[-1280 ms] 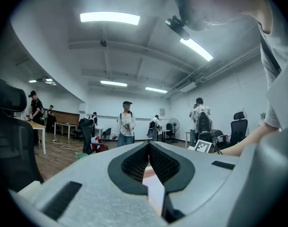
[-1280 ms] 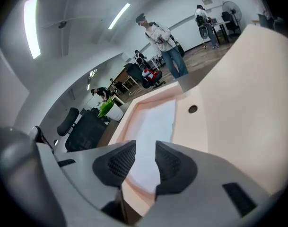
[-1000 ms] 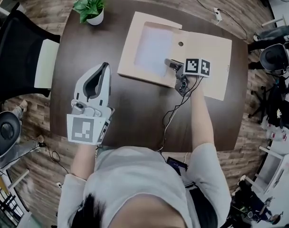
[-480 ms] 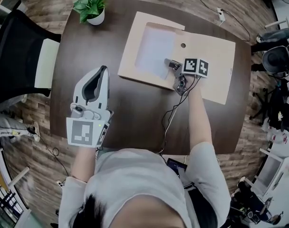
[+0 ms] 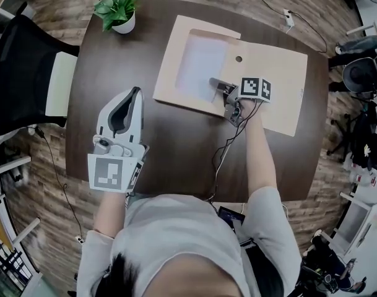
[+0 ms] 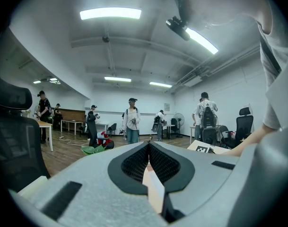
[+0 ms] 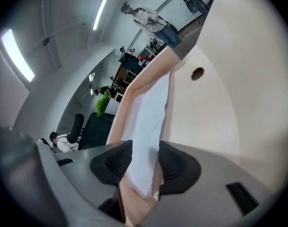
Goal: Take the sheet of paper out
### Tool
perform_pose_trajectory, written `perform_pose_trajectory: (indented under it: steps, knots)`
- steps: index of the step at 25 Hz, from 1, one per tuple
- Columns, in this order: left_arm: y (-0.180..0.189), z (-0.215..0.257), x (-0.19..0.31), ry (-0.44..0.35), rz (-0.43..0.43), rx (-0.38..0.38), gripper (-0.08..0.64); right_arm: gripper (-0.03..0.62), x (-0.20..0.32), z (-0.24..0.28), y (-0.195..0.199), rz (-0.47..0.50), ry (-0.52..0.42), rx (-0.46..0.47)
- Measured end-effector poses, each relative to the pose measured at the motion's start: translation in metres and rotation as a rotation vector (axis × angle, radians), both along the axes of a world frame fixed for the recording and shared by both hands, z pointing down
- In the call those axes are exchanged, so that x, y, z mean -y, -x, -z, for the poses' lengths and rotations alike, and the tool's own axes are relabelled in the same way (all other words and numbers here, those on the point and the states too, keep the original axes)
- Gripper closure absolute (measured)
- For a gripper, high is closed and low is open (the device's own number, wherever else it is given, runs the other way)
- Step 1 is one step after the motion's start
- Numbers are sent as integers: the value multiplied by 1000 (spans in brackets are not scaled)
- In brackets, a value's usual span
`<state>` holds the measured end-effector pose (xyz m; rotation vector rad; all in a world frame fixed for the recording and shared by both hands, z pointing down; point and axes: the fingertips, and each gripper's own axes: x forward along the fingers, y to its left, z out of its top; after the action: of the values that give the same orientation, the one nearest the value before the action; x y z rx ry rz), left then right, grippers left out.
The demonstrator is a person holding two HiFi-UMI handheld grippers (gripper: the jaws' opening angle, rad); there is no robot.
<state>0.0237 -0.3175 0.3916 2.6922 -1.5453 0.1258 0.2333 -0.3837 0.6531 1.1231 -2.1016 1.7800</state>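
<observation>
Matt beige card folder (image 5: 276, 73); smooth white paper sheet (image 5: 197, 64); dark wood table (image 5: 176, 142).

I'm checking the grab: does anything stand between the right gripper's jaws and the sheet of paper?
Nothing visible does. The right gripper has its jaws apart, with a corner of the sheet of paper between them, alongside an edge of the folder.

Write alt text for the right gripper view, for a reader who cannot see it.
The right tool has its two dark jaws apart, with the near corner of a white sheet of paper between them. The sheet lies in an open tan folder that has a small round hole in it.
</observation>
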Motion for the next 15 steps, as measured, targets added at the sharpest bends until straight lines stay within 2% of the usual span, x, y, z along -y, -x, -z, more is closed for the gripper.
perform_pose_trajectory:
  steps: [5,11,15]
  knots:
    - [0,-1,-1,2,4,4,551,425,7,7,9,21,-33,18]
    - [3,-1,-1,6,15,13,551,425,29,4,-4,-63,-81,-34]
    - [5,-2,-2,7,20,17,551,425,29,0,6,-19,-68,-8]
